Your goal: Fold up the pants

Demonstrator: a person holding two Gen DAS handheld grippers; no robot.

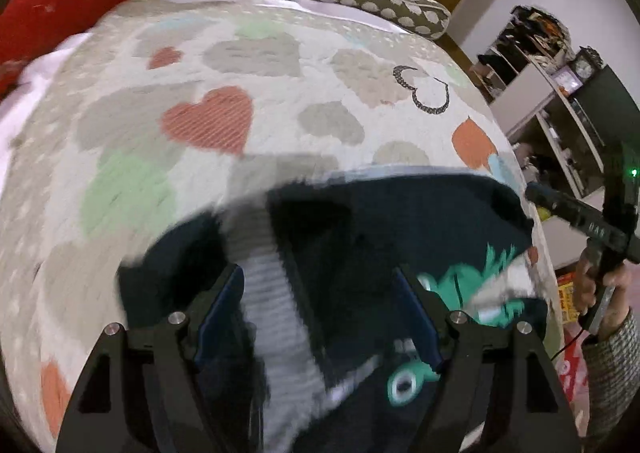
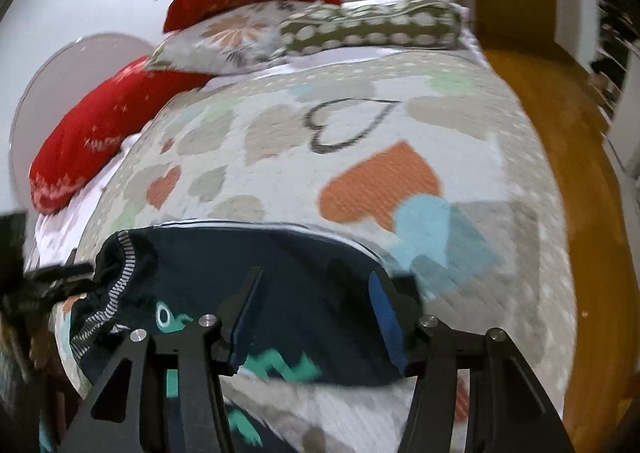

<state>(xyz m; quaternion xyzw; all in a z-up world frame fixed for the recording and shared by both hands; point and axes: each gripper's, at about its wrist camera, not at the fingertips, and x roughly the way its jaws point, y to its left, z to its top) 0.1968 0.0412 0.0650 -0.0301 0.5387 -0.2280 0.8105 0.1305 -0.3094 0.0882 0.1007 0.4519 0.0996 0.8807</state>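
Left tool (image 1: 320, 313) and right tool (image 2: 316, 317) agape.

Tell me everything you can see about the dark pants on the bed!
The pants are dark navy, soft-looking fabric with teal-green printed shapes and a black-and-white striped band at the bunched waist end. They lie crumpled, not yet neatly folded, on the heart-patterned bedspread near the bed's front edge. The left tongs and the right tongs both hang open right over them; motion blur hides whether either one touches the cloth.

Both your wrist cameras look along their fingers, low and close over the bed (image 1: 280, 65). They share the pants (image 1: 400, 221) and pillows (image 2: 372, 29).
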